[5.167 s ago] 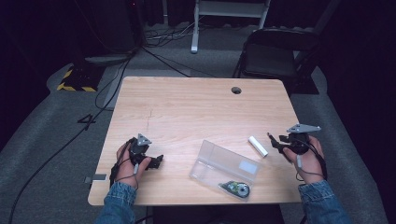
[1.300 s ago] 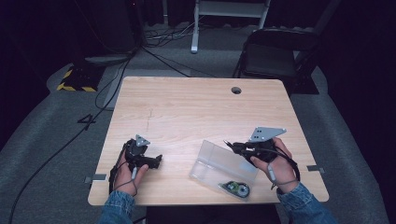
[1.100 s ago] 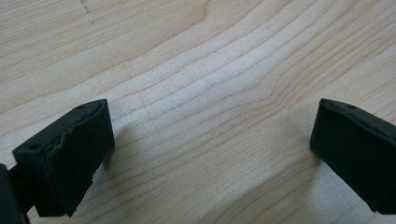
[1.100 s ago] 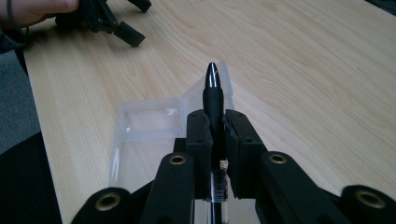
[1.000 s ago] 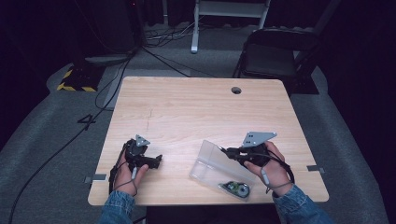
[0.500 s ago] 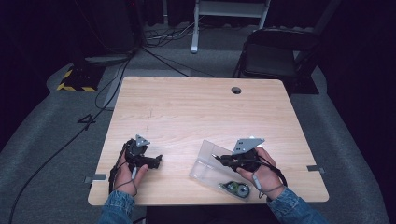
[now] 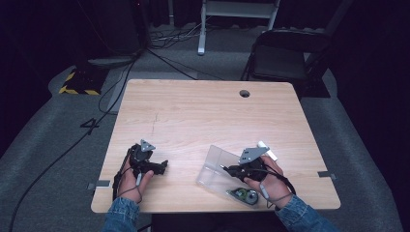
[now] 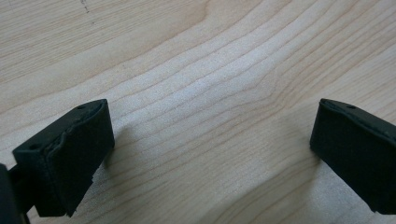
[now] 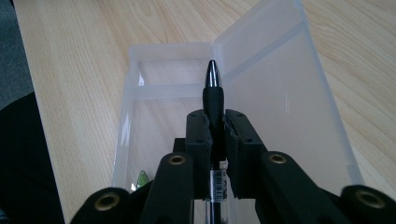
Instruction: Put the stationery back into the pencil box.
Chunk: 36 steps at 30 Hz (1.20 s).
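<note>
Because the pen [image 9: 214, 100] is clamped lengthwise between the right gripper's [image 9: 215, 122] narrowed jaws, its tip is aimed into the open clear case [image 9: 135, 116] below, seemingly for stowing. Farther off, the left gripper [image 7: 162, 166] is rested wide and empty on the table [image 7: 203, 116].

On the table [image 7: 203, 111], the open clear case [image 7: 215, 169] sits at five o'clock from centre. The tape dispenser [image 7: 244, 195] lies just at its five o'clock; a white tube [image 7: 267, 150] at its two o'clock.
</note>
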Each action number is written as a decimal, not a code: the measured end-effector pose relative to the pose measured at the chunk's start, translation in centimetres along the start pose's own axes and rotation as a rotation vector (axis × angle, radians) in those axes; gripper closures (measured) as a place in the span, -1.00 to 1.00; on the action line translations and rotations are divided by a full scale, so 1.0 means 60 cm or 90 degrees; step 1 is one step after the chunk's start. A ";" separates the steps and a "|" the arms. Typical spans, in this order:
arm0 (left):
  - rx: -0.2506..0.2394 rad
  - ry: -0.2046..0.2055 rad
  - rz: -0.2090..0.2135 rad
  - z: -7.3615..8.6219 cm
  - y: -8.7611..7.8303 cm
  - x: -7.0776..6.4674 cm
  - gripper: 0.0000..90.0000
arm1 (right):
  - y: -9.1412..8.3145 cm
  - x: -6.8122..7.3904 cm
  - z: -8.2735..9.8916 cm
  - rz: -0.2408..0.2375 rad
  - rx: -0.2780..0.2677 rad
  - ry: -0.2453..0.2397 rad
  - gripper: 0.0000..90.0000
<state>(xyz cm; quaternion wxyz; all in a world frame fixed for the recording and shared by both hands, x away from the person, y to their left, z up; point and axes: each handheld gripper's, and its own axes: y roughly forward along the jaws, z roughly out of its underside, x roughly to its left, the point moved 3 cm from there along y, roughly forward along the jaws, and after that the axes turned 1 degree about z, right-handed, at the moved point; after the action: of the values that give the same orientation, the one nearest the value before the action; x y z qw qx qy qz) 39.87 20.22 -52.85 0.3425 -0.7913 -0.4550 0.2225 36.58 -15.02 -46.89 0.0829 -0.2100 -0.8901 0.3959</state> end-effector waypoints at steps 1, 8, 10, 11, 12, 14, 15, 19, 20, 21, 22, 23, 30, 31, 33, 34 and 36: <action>0.000 0.000 0.000 0.000 0.000 0.000 -1.00 | 0.001 0.000 0.001 -0.001 0.003 0.001 0.80; 0.000 0.000 0.000 0.000 0.000 0.000 -1.00 | 0.005 0.002 0.004 0.003 0.015 -0.003 0.80; 0.000 0.000 0.000 0.000 0.000 0.000 -1.00 | 0.007 0.003 0.005 0.002 0.020 -0.005 0.80; 0.000 0.000 0.000 0.000 0.000 0.000 -1.00 | 0.007 0.003 0.005 0.002 0.020 -0.005 0.80; 0.000 0.000 0.000 0.000 0.000 0.000 -1.00 | 0.008 0.004 0.005 0.004 0.022 -0.005 0.80; 0.000 0.000 0.000 0.000 0.000 0.000 -1.00 | 0.011 0.005 0.006 0.007 0.027 -0.008 0.80; 0.000 0.000 0.000 0.000 0.000 0.000 -1.00 | 0.011 0.005 0.007 0.007 0.029 -0.010 0.80; 0.000 0.000 0.000 0.000 0.000 0.000 -1.00 | 0.014 0.006 0.008 0.018 0.040 -0.010 0.80; 0.000 0.000 0.000 0.000 0.000 0.000 -1.00 | 0.014 0.006 0.008 0.018 0.040 -0.010 0.80; 0.000 0.000 0.000 0.000 0.000 0.000 -1.00 | 0.015 0.006 0.009 0.020 0.042 -0.009 0.80; 0.000 0.000 0.000 0.000 0.000 0.000 -1.00 | 0.015 0.006 0.009 0.024 0.044 -0.010 0.80; 0.000 0.000 0.000 0.000 0.000 0.000 -1.00 | 0.016 0.007 0.010 0.025 0.047 -0.013 0.80; 0.000 0.000 0.000 0.000 0.000 0.000 -1.00 | 0.022 0.010 0.012 0.028 0.060 -0.022 0.80; 0.000 0.000 0.000 0.000 0.000 0.000 -1.00 | 0.023 0.012 0.012 0.027 0.063 -0.023 0.80; 0.000 0.000 0.000 0.000 0.000 0.000 -1.00 | 0.024 0.012 0.012 0.028 0.064 -0.026 0.80; 0.000 0.000 0.000 0.000 0.000 0.000 -1.00 | 0.025 0.012 0.012 0.029 0.066 -0.027 0.80; 0.000 0.000 0.000 0.000 0.000 0.000 -1.00 | 0.025 0.013 0.012 0.028 0.067 -0.029 0.80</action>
<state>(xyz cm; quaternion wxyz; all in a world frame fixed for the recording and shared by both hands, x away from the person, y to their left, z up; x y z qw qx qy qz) 39.87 20.22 -52.85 0.3425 -0.7913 -0.4550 0.2224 36.14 -14.26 -48.54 0.0648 -0.2157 -0.8648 0.4488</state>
